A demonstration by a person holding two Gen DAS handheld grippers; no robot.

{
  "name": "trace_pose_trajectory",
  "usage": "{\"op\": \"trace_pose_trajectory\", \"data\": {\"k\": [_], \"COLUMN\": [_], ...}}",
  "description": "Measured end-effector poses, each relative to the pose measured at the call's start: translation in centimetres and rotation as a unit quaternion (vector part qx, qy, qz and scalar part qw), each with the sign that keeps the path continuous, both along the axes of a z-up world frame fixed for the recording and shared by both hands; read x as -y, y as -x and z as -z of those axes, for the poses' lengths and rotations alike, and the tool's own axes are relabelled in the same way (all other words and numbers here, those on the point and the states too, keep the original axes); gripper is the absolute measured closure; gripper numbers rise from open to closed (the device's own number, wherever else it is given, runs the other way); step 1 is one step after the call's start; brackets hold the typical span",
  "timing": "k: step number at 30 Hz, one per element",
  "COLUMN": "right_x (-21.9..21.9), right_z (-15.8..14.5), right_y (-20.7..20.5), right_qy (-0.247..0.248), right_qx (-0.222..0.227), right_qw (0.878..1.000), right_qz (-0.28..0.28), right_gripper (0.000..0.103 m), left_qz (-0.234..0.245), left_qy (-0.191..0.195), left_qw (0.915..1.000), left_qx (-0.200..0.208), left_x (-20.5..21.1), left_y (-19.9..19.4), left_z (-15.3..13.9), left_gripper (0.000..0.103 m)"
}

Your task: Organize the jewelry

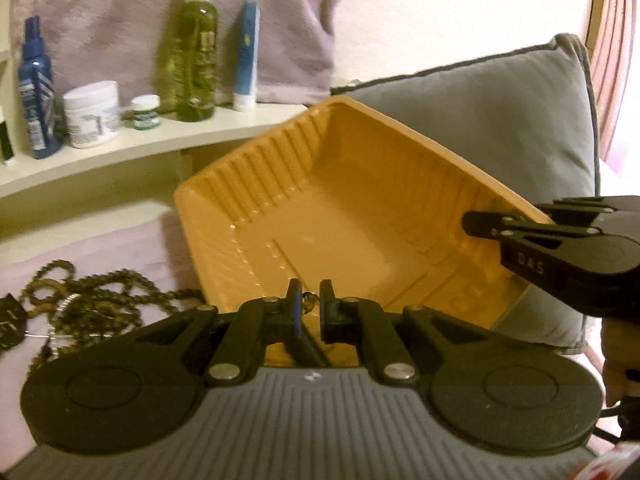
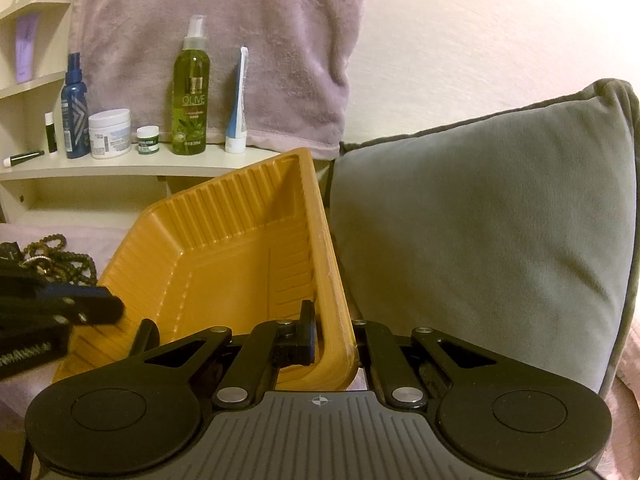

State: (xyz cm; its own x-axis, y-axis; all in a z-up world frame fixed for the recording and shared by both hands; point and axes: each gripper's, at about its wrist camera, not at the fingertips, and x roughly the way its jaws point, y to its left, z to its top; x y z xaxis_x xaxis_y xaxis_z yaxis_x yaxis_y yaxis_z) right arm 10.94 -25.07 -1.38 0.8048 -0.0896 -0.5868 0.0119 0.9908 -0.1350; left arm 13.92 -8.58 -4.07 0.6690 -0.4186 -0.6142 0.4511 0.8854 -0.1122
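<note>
A: Where is the tray?
B: The orange tray (image 2: 224,248) is tipped up on its side, its open face toward the cameras, leaning just in front of a grey cushion (image 2: 480,216). The right hand-held gripper (image 2: 332,336) is closed on the tray's near right rim, one finger inside the wall and the other outside it.

A: And the left one?
B: The left hand-held gripper (image 1: 310,300) is nearly closed over the tray's near edge, pinching a small shiny piece (image 1: 309,300) between its pads. It is too small and blurred to tell what sort of jewelry it is.

A: Where is the rest of the jewelry?
B: A tangle of dark beaded necklaces (image 1: 80,292) lies on the pale pink cover (image 1: 120,240) to the left of the tray, with a small black tag (image 1: 8,320) at its left edge.

A: What else is around?
B: Behind the tray runs a cream shelf (image 2: 120,166) carrying a blue spray bottle (image 2: 74,112), a white jar (image 2: 110,133), a small green-labelled jar (image 2: 148,141), a tall green olive bottle (image 2: 191,92) and a blue-and-white tube (image 2: 237,104). A mauve towel (image 2: 240,20) hangs against the wall behind them.

A: Anything in the way?
B: The cushion sits right behind the tray, and the right gripper's arm crosses the tray's right corner in the left wrist view.
</note>
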Motion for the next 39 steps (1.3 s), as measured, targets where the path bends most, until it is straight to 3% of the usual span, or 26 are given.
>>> {"op": "trace_pose_trajectory", "data": {"k": [4, 6, 9, 17, 23, 30, 35, 39], "right_x": [0.0, 0.0, 0.0, -0.1, -0.1, -0.1, 0.0, 0.0], "right_z": [0.0, 0.0, 0.0, 0.0, 0.0, 0.0, 0.1, 0.1], "right_y": [0.0, 0.0, 0.0, 0.1, 0.1, 0.0, -0.1, -0.1], "right_qy": [-0.001, 0.000, 0.000, 0.002, 0.003, 0.005, 0.007, 0.010], "right_qx": [0.000, 0.000, 0.000, 0.001, 0.001, -0.001, -0.003, -0.003], "right_qw": [1.000, 1.000, 1.000, 1.000, 1.000, 1.000, 1.000, 1.000], "right_qz": [0.000, 0.000, 0.000, -0.001, -0.001, -0.001, -0.001, -0.001], "right_gripper": [0.098, 0.098, 0.098, 0.098, 0.098, 0.098, 0.097, 0.097], "left_qz": [0.010, 0.012, 0.005, -0.073, -0.165, -0.260, -0.293, -0.302], "left_qy": [0.001, 0.001, 0.000, -0.021, -0.045, -0.075, -0.089, -0.089], "left_qw": [0.9999, 0.9999, 1.0000, 0.9968, 0.9846, 0.9622, 0.9518, 0.9491], "left_qx": [-0.002, -0.003, 0.003, 0.024, 0.038, 0.030, 0.014, 0.008], "left_x": [0.5, 0.7, 0.3, -4.6, -10.8, -18.1, -21.2, -21.8], "left_y": [0.2, 0.1, 0.3, 1.7, 2.6, 2.6, 1.9, 1.0], "left_z": [0.0, 0.0, -0.1, -0.6, -1.1, 0.0, 1.5, 2.6], "left_gripper": [0.095, 0.084, 0.079, 0.063, 0.062, 0.061, 0.061, 0.062]}}
